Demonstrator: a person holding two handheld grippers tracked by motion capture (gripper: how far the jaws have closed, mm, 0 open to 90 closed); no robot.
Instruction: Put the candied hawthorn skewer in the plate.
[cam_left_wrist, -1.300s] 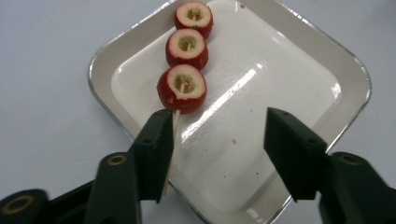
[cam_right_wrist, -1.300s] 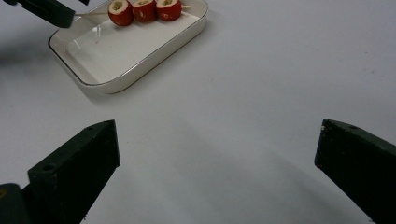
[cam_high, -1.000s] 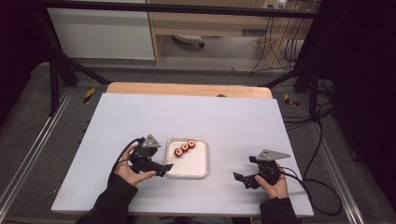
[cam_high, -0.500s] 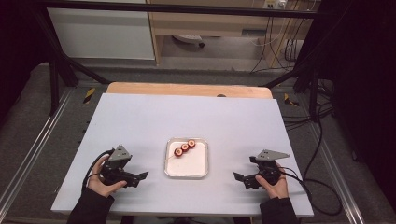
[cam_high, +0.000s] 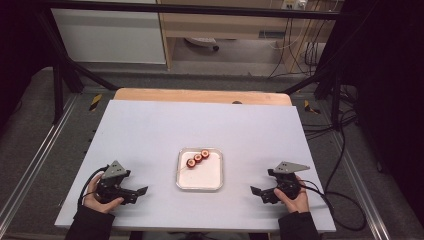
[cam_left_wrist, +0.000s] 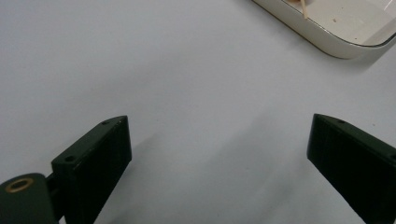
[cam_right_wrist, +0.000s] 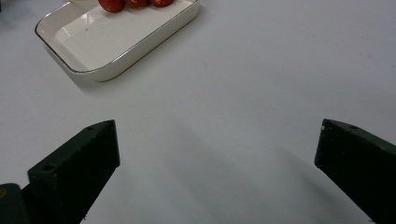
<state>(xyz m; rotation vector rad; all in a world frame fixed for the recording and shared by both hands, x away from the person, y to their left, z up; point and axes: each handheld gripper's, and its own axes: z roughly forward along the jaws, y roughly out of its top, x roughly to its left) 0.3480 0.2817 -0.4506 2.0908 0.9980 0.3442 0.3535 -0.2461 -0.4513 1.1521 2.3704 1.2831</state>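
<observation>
A white tray (cam_high: 200, 179) sits in the middle of the table. Across its far end lies a skewer of three red fruits (cam_high: 198, 158). My left gripper (cam_high: 141, 192) rests on the table near the front left, open and empty, well to the left of the tray. My right gripper (cam_high: 256, 193) rests near the front right, open and empty, jaws pointing at the tray. In the left gripper view, the left gripper (cam_left_wrist: 219, 158) has bare table between its jaws, with the tray's corner (cam_left_wrist: 322, 39) at top right. In the right gripper view, the right gripper (cam_right_wrist: 217, 158) faces the tray (cam_right_wrist: 107, 35) and fruits (cam_right_wrist: 135, 3).
The white tabletop (cam_high: 200, 125) has a wooden strip (cam_high: 200, 95) along its far edge. Black frame posts (cam_high: 60, 75) stand at both sides. Cables (cam_high: 340, 200) trail off the right edge from the right gripper.
My left gripper has drawn back from beside the tray to the front left of the table. The right gripper and the tray have stayed put.
</observation>
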